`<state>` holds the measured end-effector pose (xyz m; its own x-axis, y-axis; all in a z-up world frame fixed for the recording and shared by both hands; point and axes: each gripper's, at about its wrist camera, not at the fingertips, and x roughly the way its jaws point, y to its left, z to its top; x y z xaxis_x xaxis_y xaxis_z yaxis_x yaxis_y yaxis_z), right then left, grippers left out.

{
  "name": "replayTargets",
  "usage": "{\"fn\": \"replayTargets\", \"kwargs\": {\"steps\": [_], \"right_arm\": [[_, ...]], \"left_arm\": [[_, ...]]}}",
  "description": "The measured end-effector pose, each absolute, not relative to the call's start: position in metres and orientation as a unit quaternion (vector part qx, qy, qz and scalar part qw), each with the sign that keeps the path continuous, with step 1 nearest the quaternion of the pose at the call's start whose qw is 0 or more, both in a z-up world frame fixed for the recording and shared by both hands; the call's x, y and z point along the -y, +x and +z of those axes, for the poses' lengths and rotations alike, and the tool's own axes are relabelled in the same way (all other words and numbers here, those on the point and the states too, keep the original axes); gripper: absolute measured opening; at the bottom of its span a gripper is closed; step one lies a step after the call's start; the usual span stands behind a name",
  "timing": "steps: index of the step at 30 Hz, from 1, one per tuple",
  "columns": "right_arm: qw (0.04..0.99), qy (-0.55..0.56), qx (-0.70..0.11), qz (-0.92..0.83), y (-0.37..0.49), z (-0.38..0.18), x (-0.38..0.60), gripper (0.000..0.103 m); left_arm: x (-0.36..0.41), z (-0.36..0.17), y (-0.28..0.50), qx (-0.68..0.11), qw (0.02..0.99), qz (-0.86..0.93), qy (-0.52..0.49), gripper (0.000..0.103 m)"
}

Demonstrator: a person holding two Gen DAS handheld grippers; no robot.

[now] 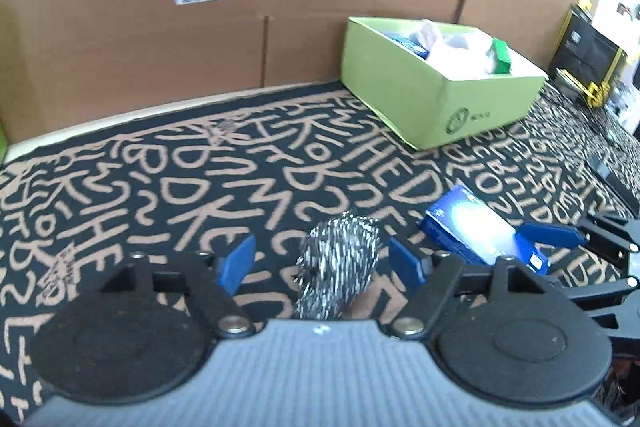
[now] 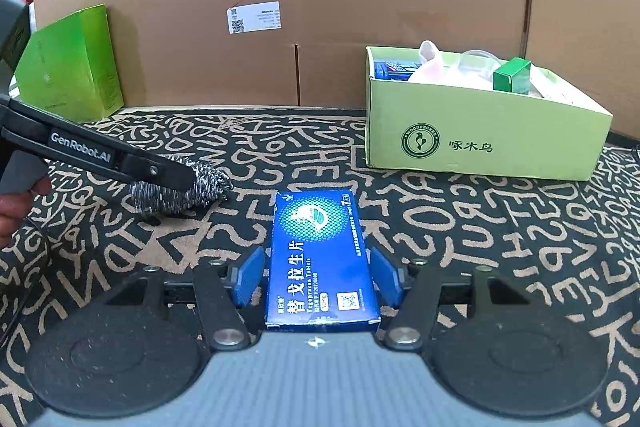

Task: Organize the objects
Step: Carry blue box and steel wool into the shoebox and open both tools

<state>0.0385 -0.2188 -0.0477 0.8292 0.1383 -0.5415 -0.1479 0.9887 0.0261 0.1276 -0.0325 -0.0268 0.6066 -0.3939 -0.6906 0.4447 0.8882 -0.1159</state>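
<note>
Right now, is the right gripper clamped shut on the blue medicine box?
No: the right gripper's blue pads stand apart beside the blue medicine box, with gaps showing.

Even, bright indoor light; white glare burns the blue medicine box (image 1: 480, 231) in the left view, which smears with motion blur; fisheye bending curves both frames' edges.

Blk/tan letter-print cloth (image 2: 480, 227); blue med box (image 2: 320, 259); silver scourer (image 1: 340, 259); lime-grn box (image 2: 480, 135).

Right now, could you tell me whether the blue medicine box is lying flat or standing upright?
Lying flat: the blue medicine box rests face up on the patterned cloth, between the right tongs' open pads.
</note>
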Motion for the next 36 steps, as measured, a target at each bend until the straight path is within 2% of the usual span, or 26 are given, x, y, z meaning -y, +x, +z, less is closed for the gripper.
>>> {"fn": "replayTargets", "kwargs": {"steps": [1,6,9,13,15,16,19,26,36], "right_arm": [[0.956,-0.007,-0.284,0.075,0.038,-0.048,0.22,0.064],[0.953,-0.004,-0.296,0.071,0.044,-0.054,0.221,0.065],[0.951,0.0,-0.3,0.069,0.048,-0.057,0.223,0.065],[0.952,0.004,-0.299,0.072,0.05,-0.057,0.225,0.065],[0.95,0.004,-0.302,0.075,0.052,-0.058,0.225,0.065],[0.95,0.003,-0.302,0.078,0.052,-0.058,0.225,0.061],[0.951,0.007,-0.296,0.084,0.05,-0.057,0.227,0.06],[0.969,0.048,-0.231,0.076,0.039,-0.026,0.248,0.06],[0.993,0.016,-0.113,-0.03,0.057,0.042,0.32,0.06]], "left_arm": [[0.038,-0.03,0.129,-0.379,0.893,-0.238,0.038,0.062],[0.047,-0.033,0.129,-0.377,0.892,-0.242,0.05,0.063],[0.052,-0.035,0.127,-0.384,0.886,-0.252,0.063,0.058],[0.057,-0.039,0.128,-0.388,0.885,-0.248,0.07,0.058],[0.059,-0.041,0.13,-0.395,0.881,-0.25,0.071,0.045],[0.061,-0.042,0.131,-0.399,0.879,-0.25,0.073,0.042],[0.063,-0.041,0.13,-0.4,0.88,-0.246,0.075,0.039],[0.08,-0.007,0.128,-0.372,0.887,-0.27,0.048,0.038],[0.153,0.065,0.166,-0.289,0.913,-0.288,-0.008,0.038]]}}
